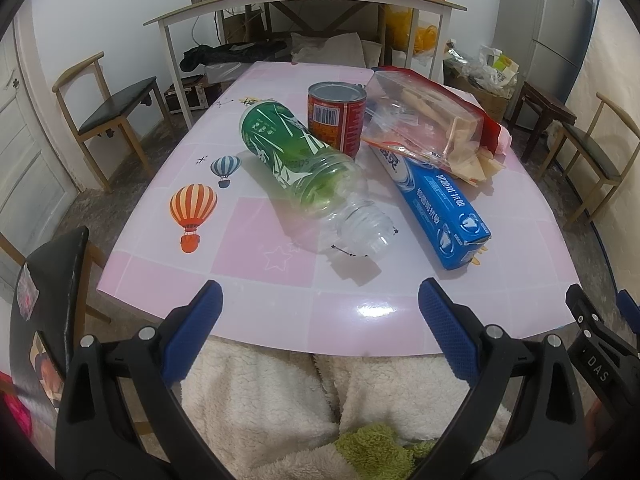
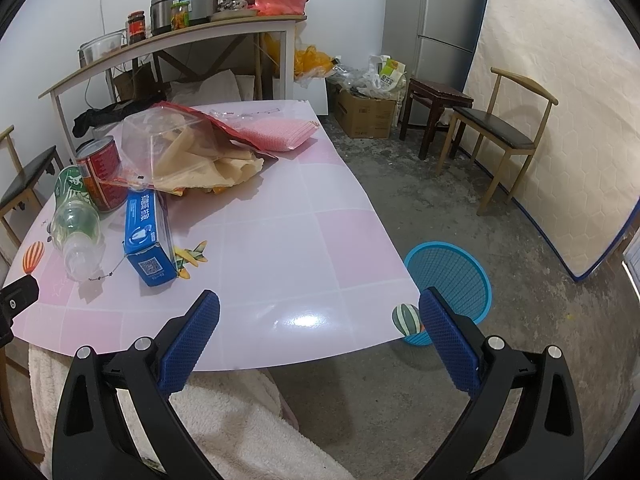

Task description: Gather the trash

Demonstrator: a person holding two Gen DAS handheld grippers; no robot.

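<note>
On the pink table [image 1: 280, 304] lie a clear plastic bottle with a green label [image 1: 308, 172], a red tin can [image 1: 336, 118], a blue toothpaste box [image 1: 436, 208] and a clear snack bag with a red edge [image 1: 432, 124]. The same items show in the right wrist view: bottle [image 2: 76, 220], can [image 2: 102, 178], box [image 2: 148, 236], bag [image 2: 188, 148]. My left gripper [image 1: 320, 296] is open and empty at the table's near edge, facing the bottle. My right gripper [image 2: 320, 308] is open and empty over the near right corner. A blue mesh bin [image 2: 452, 280] stands on the floor to the right of the table.
A pink cloth [image 2: 276, 132] lies at the table's far side. Wooden chairs stand at the left [image 1: 108, 112] and right [image 2: 500, 136]. A shelf table [image 1: 304, 4] with jars is behind. A cardboard box [image 2: 364, 114], a dark stool [image 2: 436, 108] and a fridge [image 2: 444, 20] stand beyond.
</note>
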